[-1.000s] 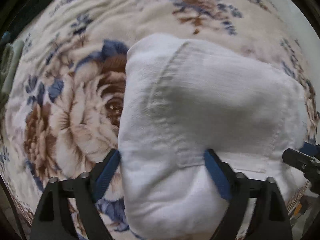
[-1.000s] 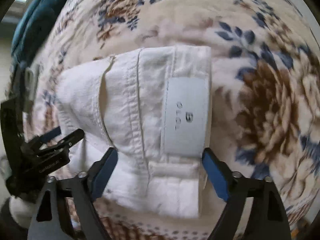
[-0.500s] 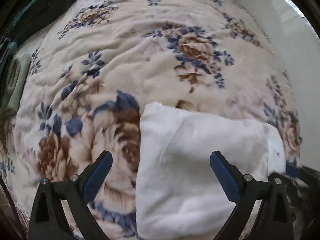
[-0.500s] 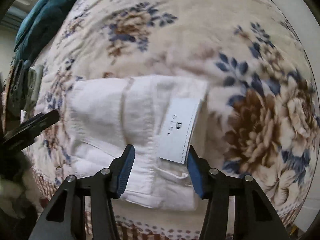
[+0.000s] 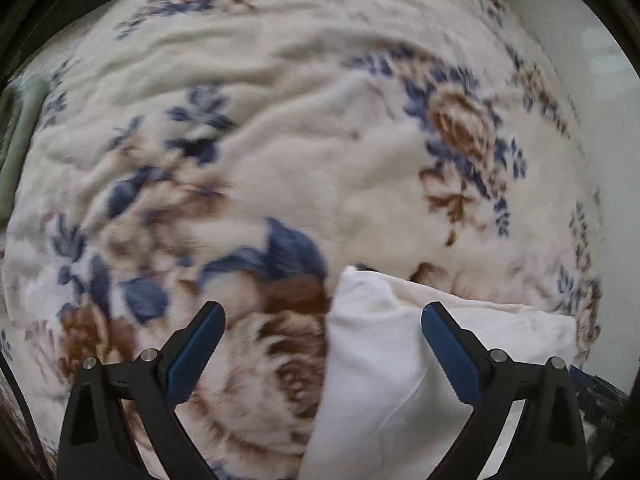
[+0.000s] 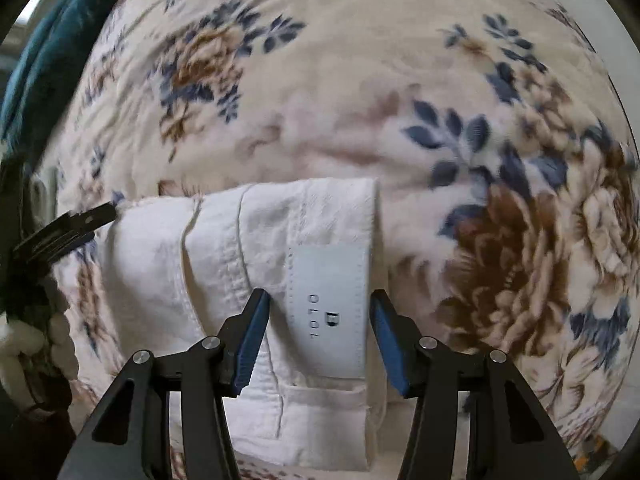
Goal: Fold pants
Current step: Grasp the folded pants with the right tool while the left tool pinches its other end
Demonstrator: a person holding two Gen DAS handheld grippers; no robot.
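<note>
The white pants (image 6: 224, 280) lie folded into a compact bundle on the floral blanket (image 6: 320, 92), grey label patch (image 6: 328, 300) facing up. My right gripper (image 6: 319, 300) hovers just over the waistband, jaws half apart with the label between them; I see no pad pressing the cloth. My left gripper (image 5: 322, 312) stands wide open above the blanket (image 5: 280, 140), its right finger over the left end of the pants (image 5: 380, 360) and nothing held. One black finger of the left gripper (image 6: 68, 232) shows at the left of the right wrist view.
A dark teal cloth (image 6: 44, 60) lies at the bed's far left. A pale green object (image 5: 20, 132) sits at the left edge. A white wall (image 5: 600, 80) borders the bed on the right. A fuzzy white sleeve (image 6: 36, 344) is at lower left.
The left gripper has drawn back off the pants, which slid from the centre of its view to the lower right. The right gripper's jaws narrowed and now sit around the label.
</note>
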